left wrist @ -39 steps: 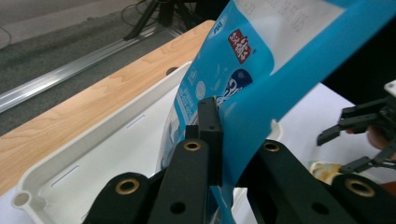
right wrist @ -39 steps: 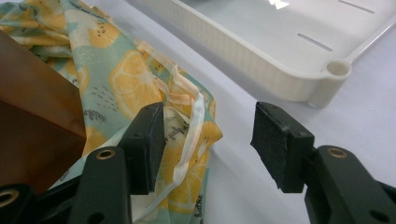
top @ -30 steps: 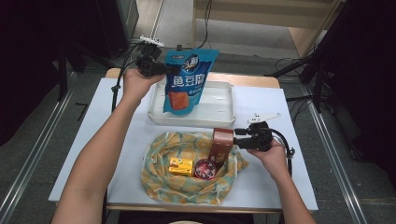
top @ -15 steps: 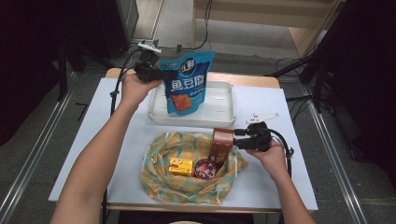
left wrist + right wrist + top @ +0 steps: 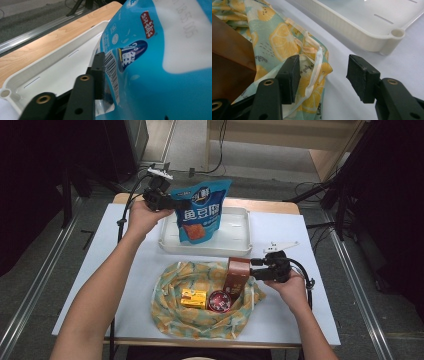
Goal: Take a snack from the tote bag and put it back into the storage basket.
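Both tongs are up: my left gripper sits at the bag, its jaws having just been opening. In the left gripper view one pad lies beside the bag's barcode edge, and I cannot tell whether the bag is still pinched. My right gripper is released, with cloth lying under the gap between its jaws and nothing pressed.

The blue bag stands upright in the white tray at the far side of the table, toward the tray's left end. Nearer me the lemon-print cloth lies bunched like a nest, holding a yellow box, a round red tin and a tall brown box standing at its right edge.

That brown box stands just left of my right jaws, and the tray's corner lies beyond them. My left forearm reaches long across the table to the tray's left rim; my right hand rests low beside the cloth, gripper level and pointing left.
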The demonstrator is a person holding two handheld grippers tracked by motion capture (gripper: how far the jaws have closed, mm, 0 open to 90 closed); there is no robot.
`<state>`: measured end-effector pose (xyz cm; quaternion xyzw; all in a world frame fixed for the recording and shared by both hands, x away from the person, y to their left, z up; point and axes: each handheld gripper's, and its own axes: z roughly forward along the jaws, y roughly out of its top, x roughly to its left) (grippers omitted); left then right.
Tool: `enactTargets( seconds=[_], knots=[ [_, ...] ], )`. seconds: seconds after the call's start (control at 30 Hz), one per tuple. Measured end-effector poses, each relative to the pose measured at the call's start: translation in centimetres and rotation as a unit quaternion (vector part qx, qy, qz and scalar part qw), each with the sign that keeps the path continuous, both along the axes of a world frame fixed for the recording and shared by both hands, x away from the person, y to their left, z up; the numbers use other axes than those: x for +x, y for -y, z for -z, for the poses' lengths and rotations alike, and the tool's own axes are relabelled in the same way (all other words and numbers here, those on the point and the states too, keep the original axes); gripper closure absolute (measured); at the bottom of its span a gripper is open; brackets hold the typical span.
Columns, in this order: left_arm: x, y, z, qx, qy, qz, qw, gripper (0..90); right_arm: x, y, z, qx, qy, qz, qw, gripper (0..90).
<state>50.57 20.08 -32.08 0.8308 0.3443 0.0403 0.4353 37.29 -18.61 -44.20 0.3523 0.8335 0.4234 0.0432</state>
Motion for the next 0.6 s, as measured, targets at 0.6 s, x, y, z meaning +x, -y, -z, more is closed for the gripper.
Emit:
enactTargets(
  seconds=[0.6],
  knots=[
    [-1.9, -1.6, 0.9, 0.017, -0.003, -0.005, 0.9998, 51.6, 0.1, 0.0, 0.1, -0.002, 0.000, -0.004, 1.0000, 45.0]
  ],
)
